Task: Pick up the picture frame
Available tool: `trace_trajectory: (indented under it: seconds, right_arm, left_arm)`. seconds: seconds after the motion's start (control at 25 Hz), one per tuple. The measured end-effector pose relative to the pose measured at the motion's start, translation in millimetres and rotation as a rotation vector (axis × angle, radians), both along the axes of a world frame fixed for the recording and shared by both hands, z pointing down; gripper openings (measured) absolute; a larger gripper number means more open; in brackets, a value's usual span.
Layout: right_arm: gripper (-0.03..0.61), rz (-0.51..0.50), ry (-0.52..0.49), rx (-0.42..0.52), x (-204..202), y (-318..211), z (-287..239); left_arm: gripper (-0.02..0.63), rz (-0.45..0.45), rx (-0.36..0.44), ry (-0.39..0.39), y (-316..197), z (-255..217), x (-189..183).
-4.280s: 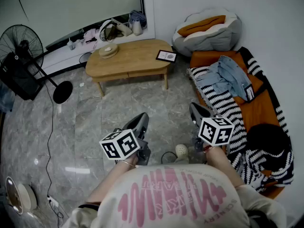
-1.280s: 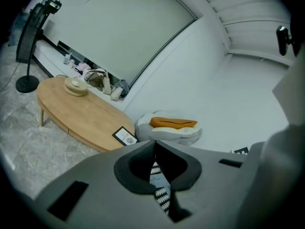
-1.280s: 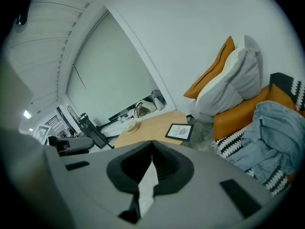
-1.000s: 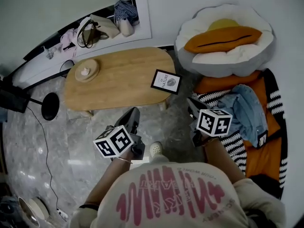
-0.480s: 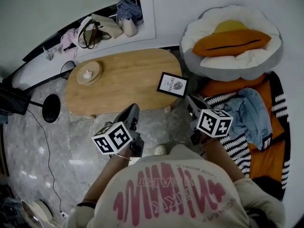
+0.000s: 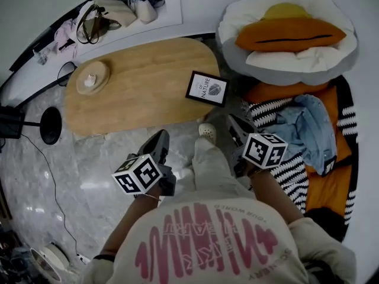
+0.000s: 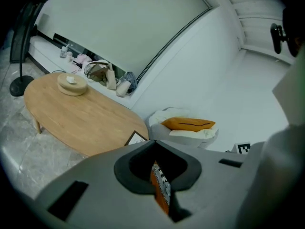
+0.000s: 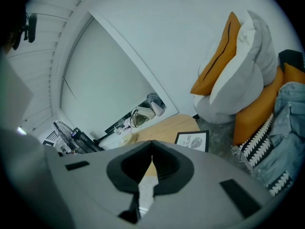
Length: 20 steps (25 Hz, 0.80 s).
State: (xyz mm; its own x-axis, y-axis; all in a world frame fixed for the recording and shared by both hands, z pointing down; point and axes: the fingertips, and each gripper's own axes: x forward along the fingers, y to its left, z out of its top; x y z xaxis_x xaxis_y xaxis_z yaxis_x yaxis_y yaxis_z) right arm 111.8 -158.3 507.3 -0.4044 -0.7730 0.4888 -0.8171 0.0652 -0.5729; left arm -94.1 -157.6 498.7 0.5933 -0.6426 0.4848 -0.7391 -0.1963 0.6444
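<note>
The black-edged picture frame (image 6: 207, 89) with a white print lies flat near the right end of the oval wooden coffee table (image 6: 130, 102). It also shows in the left gripper view, the frame (image 7: 137, 138) just past the jaws, and in the right gripper view, the frame (image 8: 192, 141) to the right of the jaws. My left gripper (image 6: 159, 139) hangs over the floor in front of the table, jaws together and empty. My right gripper (image 6: 233, 125) is shut and empty too, below and right of the frame, apart from it.
A round wooden dish (image 6: 92, 78) sits on the table's left part. A white and orange floor cushion (image 6: 290, 34) lies behind the table's right end. A denim jacket (image 6: 305, 132) lies on a striped blanket on the orange sofa at the right. A fan base (image 6: 50, 125) stands left. A person's slippered foot (image 6: 206, 130) is by the table edge.
The table and frame have come closer. Both grippers have sunk and moved toward the table's near edge. The person's leg has stepped forward between them.
</note>
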Motion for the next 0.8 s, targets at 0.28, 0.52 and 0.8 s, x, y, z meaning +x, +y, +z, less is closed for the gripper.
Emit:
trace_trajectory:
  seconds: [0.28,0.52,0.8]
  right_arm:
    - [0.006,-0.016,-0.037,-0.109,14.5,-38.0,56.5]
    - [0.006,-0.051,-0.013,-0.203,41.0,-80.8,98.9]
    - [0.006,-0.062,0.013,-0.329,64.0,-124.9,170.8]
  left_arm:
    - [0.005,0.010,-0.085,-0.083,-35.4,40.1,15.4]
    - [0.005,-0.007,-0.134,-0.073,-81.2,69.0,25.3]
    - [0.005,-0.001,-0.234,-0.129,-115.9,125.2,53.8]
